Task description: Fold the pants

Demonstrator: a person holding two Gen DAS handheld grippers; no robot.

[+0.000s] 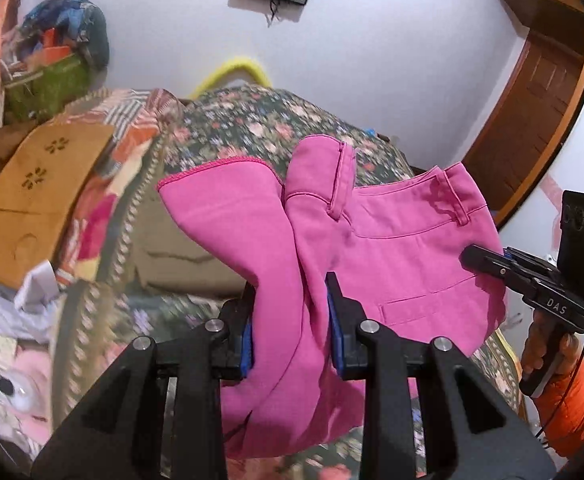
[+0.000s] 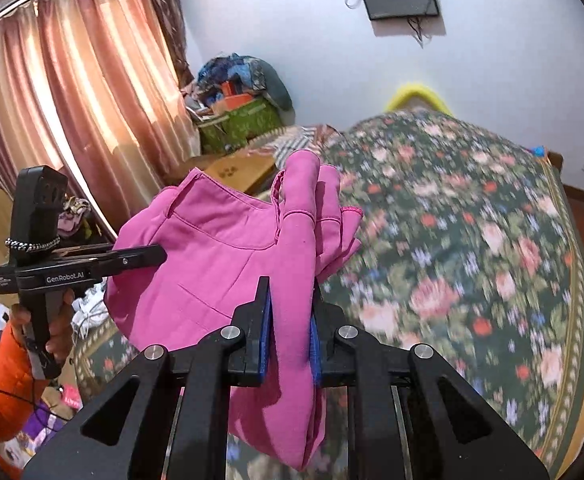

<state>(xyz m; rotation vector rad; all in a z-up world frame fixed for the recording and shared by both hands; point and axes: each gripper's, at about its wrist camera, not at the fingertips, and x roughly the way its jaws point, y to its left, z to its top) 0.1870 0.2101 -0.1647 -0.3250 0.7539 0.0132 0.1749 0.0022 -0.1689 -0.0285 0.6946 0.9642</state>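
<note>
— Above the floral bedspread (image 1: pixel 252 128), where are your pink pants (image 1: pixel 391 248)?
— Lifted off it, bunched and hanging between your two grippers.
— And the grips?
— Your left gripper (image 1: pixel 290 312) is clamped on a thick fold; your right gripper (image 2: pixel 290 316) is pinched tight on another gathered fold.

Matt pink cloth pants (image 1: pixel 391 248)
</note>
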